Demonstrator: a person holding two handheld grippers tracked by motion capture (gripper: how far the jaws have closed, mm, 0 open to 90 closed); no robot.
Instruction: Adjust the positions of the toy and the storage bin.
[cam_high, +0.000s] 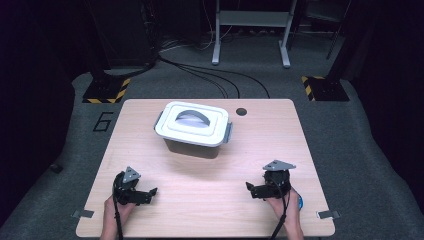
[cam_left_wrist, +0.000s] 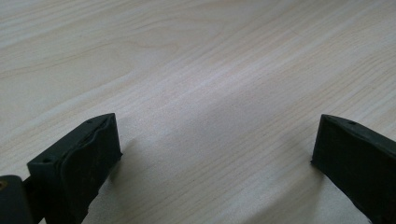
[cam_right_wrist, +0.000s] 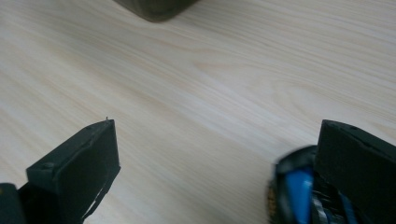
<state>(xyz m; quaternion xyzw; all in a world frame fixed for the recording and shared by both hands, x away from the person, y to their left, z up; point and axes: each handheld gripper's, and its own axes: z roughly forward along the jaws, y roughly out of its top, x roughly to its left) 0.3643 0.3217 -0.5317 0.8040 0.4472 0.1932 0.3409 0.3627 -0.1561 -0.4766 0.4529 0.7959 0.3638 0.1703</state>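
Here, both grippers idle, box untouched.
The left gripper (cam_high: 150, 192) and right gripper (cam_high: 251, 189) rest low on the near tabletop (cam_high: 210, 200), jaws spread wide, nothing between them. A blue-and-black object (cam_right_wrist: 299, 196) lies just beside the right gripper's jaw. The white lidded box (cam_high: 193, 125) sits closed, handle flat, well apart toward the far side. Likely the start or end of a step; next, reach forward for the lid's side latches or handle.

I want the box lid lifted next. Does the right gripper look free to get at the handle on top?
Probably yes: the right gripper is open and holds nothing, and bare table lies between it and the lidded box, whose handle sits uncovered on top.
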